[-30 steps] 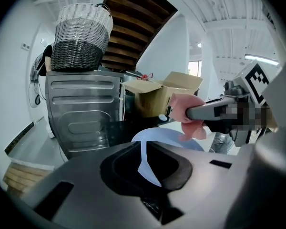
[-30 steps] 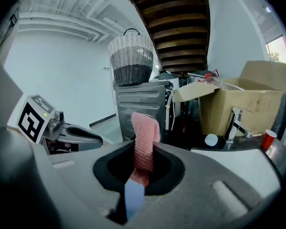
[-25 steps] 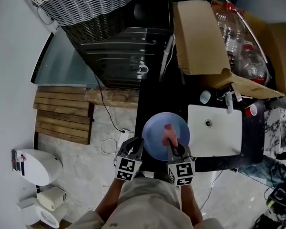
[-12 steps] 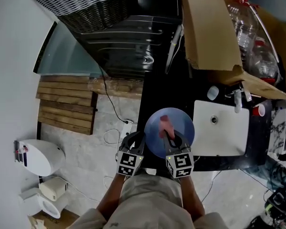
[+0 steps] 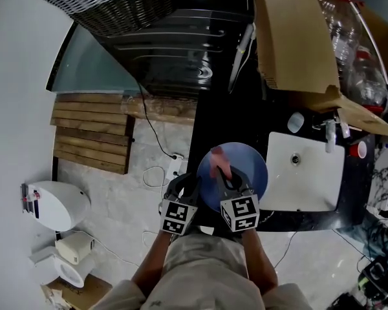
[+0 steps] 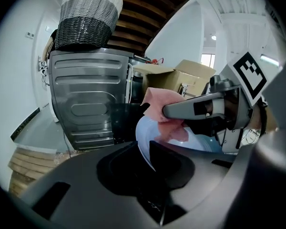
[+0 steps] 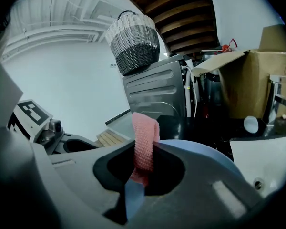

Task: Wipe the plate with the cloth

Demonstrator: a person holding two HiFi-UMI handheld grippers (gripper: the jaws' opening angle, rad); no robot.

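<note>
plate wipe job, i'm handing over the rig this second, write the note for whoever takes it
Left gripper: shut on the rim of the blue plate, holding it over the black counter beside the white sink.
Right gripper: shut on the pink cloth, which lies against the plate's face.
Done: cloth is on the plate; how much is wiped cannot be told.
Left: probably wipe the rest of the face, then set both down.

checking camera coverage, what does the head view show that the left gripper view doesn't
Only the head view shows the white rounded object at lower left. Only the left gripper view shows the left claw shut on the round blue plate's rim. Both show the pink knitted cloth held by the right claw over the plate.
</note>
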